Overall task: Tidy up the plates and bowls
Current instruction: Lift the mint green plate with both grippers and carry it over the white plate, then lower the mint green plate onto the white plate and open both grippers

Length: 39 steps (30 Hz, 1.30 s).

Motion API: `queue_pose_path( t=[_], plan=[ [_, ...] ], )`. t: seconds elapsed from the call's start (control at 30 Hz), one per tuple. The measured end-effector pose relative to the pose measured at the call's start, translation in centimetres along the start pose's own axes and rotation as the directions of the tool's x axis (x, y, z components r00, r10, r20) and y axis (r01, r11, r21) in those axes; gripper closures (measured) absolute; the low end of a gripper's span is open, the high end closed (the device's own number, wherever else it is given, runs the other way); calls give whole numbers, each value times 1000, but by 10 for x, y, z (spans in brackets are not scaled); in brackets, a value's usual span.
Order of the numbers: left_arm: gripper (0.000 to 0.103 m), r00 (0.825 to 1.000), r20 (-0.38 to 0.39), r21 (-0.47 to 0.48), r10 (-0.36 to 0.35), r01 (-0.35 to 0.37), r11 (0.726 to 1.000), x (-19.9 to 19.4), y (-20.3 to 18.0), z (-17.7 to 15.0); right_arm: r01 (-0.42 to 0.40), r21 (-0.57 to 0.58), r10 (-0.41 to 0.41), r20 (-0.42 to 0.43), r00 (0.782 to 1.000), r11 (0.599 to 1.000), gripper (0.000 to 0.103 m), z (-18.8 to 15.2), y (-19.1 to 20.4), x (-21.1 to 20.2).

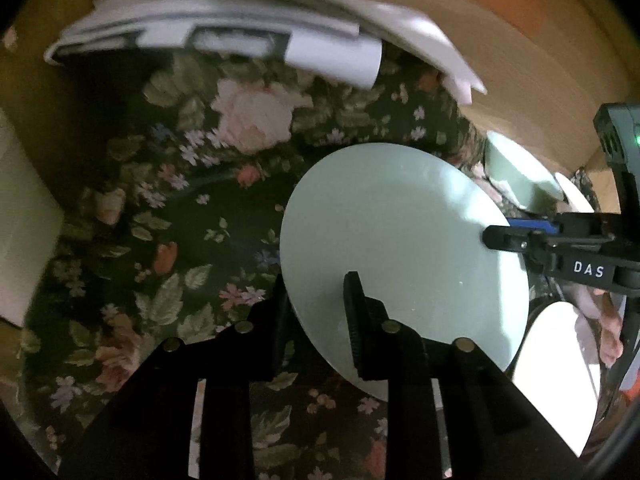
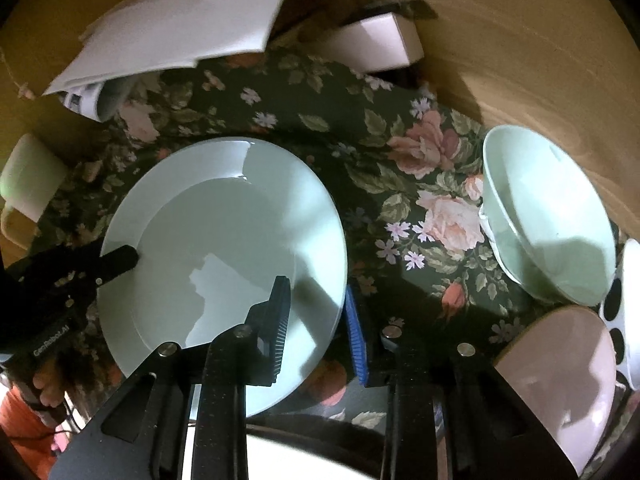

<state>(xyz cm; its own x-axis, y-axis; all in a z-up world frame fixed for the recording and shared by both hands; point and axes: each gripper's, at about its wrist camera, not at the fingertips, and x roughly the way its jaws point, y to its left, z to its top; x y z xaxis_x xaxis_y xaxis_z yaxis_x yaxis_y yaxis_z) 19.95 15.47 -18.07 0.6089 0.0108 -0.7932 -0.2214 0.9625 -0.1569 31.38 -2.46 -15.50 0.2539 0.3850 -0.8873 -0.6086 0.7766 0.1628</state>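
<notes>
A pale green plate (image 1: pixel 400 240) (image 2: pixel 224 248) hangs just above the dark floral cloth (image 1: pixel 160 200), casting a shadow on it. My left gripper (image 1: pixel 316 280) is shut on its near rim, one finger on top and one underneath. My right gripper (image 2: pixel 316 286) is shut on the opposite rim, its blue-padded finger outside the edge. Each gripper shows in the other's view, the right gripper (image 1: pixel 496 236) at the plate's right edge and the left gripper (image 2: pixel 124 258) at its left edge. A green bowl (image 2: pixel 548 220) (image 1: pixel 516 164) sits to the right.
A pinkish-white bowl (image 2: pixel 560 380) and a polka-dot dish (image 2: pixel 624 308) crowd the right side. A white plate (image 1: pixel 556 372) lies near the front. Loose papers (image 2: pixel 180 28) and a white box (image 2: pixel 376 44) lie at the back, a cream mug (image 2: pixel 32 176) at the left.
</notes>
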Motion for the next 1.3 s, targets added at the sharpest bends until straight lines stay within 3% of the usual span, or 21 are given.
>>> queue_pose_path(
  t=[0.43, 0.7, 1.3],
  plan=[
    [78, 998, 53, -25, -20, 21, 999, -46, 10, -6, -35, 5, 34, 125, 992, 999, 79, -19, 8, -61],
    [78, 997, 66, -1, -36, 36, 999, -69, 1, -18, -41, 33, 35, 160, 986, 999, 79, -34, 11, -76],
    [78, 996, 59, 57, -70, 66, 996, -82, -51, -42, -40, 97, 18, 215, 976, 994, 79, -94, 2, -113]
  ],
)
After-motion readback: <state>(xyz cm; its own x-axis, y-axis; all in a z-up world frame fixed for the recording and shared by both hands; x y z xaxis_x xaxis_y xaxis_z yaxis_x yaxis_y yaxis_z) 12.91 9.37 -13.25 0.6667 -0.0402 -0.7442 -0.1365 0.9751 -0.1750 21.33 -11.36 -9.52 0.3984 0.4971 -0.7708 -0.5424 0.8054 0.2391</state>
